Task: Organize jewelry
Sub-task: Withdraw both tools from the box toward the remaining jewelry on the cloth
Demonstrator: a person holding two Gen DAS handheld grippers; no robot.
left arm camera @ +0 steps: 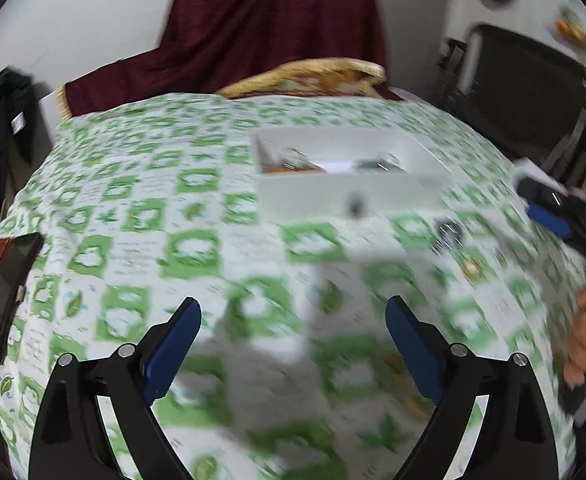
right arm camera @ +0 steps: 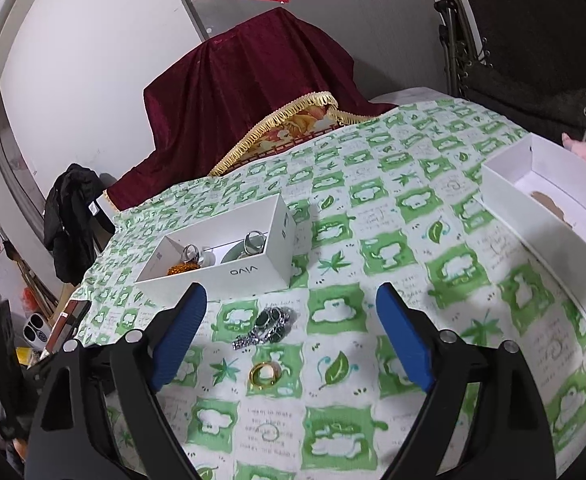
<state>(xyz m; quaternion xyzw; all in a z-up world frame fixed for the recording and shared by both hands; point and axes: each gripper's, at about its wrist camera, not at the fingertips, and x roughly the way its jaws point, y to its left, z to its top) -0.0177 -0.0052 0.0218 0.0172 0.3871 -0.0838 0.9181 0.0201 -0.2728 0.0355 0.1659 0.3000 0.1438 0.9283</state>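
**Holding both grippers open over the cloth**

Our right gripper is spread wide and empty. Between its fingers lie the watch and, nearer to us, the gold ring. Just ahead stands the box with rings inside. Our left gripper is open too, the box ahead; this view is blurred.

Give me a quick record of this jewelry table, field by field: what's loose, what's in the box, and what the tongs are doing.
surface: table under a green-and-white patterned cloth
small white box: open, holds rings and an orange beaded piece
loose on cloth: dark watch, gold ring nearer the camera
large white tray: open, to the right
left tongs: open, empty, view blurred
right tongs: open, empty, above the loose pieces
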